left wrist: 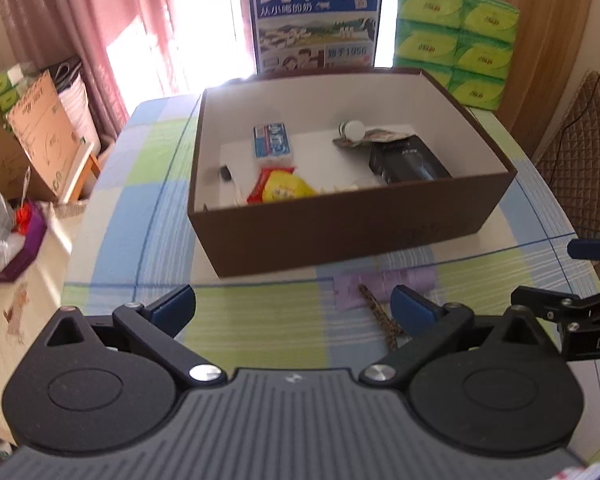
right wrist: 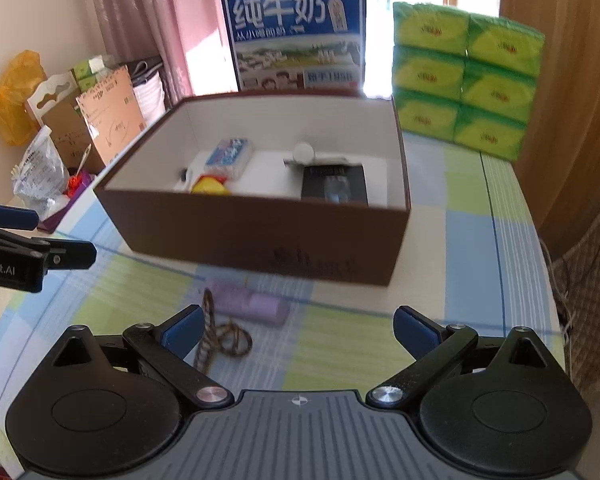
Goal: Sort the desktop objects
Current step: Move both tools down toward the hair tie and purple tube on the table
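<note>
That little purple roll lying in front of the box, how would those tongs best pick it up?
Grip the purple roll across its middle, coming down from above. It lies flat on the tablecloth like a short cylinder, so the two fingers can close on its long sides. The right tongs are open; the patterned cord beside the roll is best avoided.

- Strong daylight pours through the window (left wrist: 204,40) behind the curtain (left wrist: 100,20), blown out white.
- Fisheye bends the table (left wrist: 260,320) edges.
- Right view is slightly motion-blurred, softening the box (right wrist: 260,232).
</note>
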The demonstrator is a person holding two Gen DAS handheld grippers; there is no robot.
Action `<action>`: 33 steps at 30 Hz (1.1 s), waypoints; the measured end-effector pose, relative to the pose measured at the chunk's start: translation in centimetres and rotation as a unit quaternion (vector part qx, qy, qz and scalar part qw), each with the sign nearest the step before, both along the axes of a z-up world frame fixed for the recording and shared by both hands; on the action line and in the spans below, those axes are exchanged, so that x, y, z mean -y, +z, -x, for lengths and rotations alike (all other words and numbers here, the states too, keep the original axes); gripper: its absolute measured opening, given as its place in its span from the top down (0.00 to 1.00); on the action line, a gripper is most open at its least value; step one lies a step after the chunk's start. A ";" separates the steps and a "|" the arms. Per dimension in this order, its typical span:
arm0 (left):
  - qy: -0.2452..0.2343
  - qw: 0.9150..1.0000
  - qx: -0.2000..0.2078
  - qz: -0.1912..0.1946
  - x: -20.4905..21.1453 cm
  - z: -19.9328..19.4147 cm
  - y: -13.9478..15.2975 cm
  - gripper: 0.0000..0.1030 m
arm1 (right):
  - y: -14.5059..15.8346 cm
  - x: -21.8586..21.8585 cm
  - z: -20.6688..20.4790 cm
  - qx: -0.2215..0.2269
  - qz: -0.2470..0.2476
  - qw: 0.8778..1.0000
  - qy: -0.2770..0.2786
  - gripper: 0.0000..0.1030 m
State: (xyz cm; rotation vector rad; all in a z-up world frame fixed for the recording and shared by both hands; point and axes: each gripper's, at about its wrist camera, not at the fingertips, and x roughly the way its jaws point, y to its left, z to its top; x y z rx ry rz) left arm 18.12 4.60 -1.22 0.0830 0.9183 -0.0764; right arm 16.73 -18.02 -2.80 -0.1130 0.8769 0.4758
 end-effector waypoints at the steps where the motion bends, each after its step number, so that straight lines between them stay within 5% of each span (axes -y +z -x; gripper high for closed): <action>1: 0.001 1.000 -0.003 0.003 0.0 0.2 -0.3 0.01 | -0.2 0.2 0.2 -0.002 0.001 1.000 -0.001 0.05; 12: -0.001 0.999 -0.042 -0.035 2.0 1.6 -4.4 0.01 | -3.0 1.6 1.3 -0.040 0.010 0.999 -0.007 0.05; 24: -0.036 0.996 -0.076 -0.006 4.2 1.0 -8.2 0.07 | -5.8 3.5 0.9 -0.073 0.015 0.997 -0.029 0.05; 33: -0.065 0.994 -0.086 0.003 6.7 -0.7 -10.5 0.21 | -7.2 4.7 -0.4 -0.089 0.016 0.995 -0.047 0.05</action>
